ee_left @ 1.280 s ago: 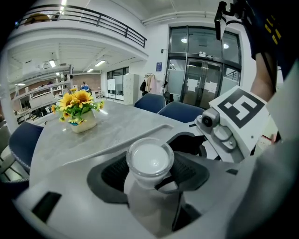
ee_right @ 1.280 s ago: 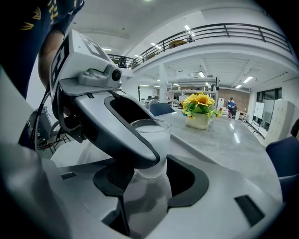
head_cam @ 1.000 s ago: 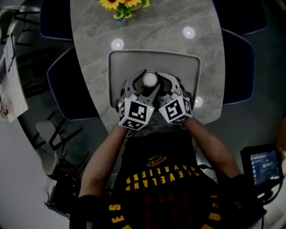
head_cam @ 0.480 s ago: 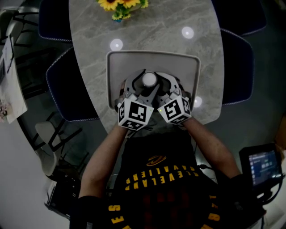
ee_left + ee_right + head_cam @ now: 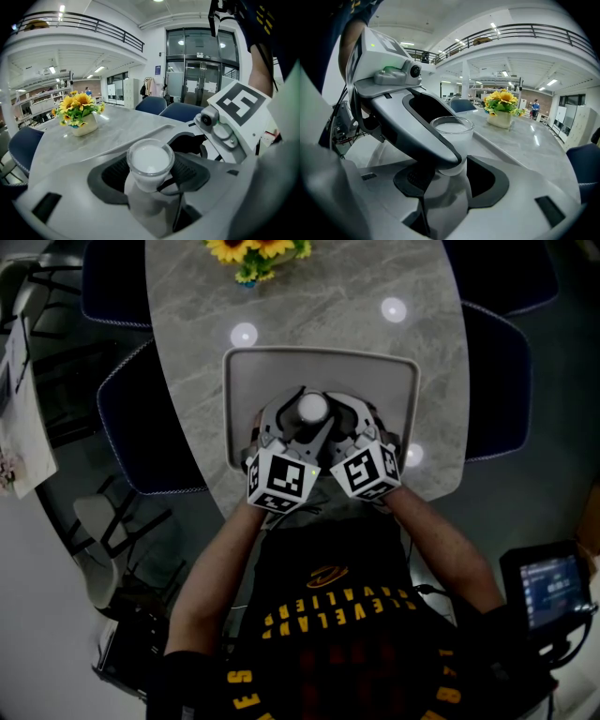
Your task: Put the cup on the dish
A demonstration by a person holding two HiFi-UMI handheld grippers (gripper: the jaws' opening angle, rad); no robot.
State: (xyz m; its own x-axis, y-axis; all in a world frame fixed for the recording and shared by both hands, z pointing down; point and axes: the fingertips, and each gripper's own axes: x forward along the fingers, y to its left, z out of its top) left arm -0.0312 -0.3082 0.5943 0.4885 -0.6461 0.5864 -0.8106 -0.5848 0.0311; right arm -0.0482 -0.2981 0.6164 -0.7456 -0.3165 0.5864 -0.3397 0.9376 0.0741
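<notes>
**Two grippers clasp a milky-white cup over a grey dish**

A small round cup point(image 5: 313, 409), clear at the rim and milky white within, sits upright between two hand-held grippers above the near half of a grey dish point(image 5: 319, 354) with rounded corners. From the head view its top shows as a pale disc. The gripper views show a thin glassy lip and a body that narrows downward. Whether its base touches the dish cannot be told.

The left gripper point(image 5: 151, 173) has its jaws spread wide, with the dark ribbed pads pinching the cup from either side. The right gripper point(image 5: 450, 174) comes in from the other side and also clamps the cup between its pads. One jaw of the left gripper crosses in front of the cup in the right gripper view. The two marker cubes stand side by side, nearly touching, at the dish's near edge.

The dish lies on a grey marbled oval table point(image 5: 309, 296). A pot of sunflowers point(image 5: 255, 251) stands at the far end, well apart from the cup. Dark blue chairs point(image 5: 141, 427) flank the table, and a small lit screen point(image 5: 553, 587) glows at the person's right.
</notes>
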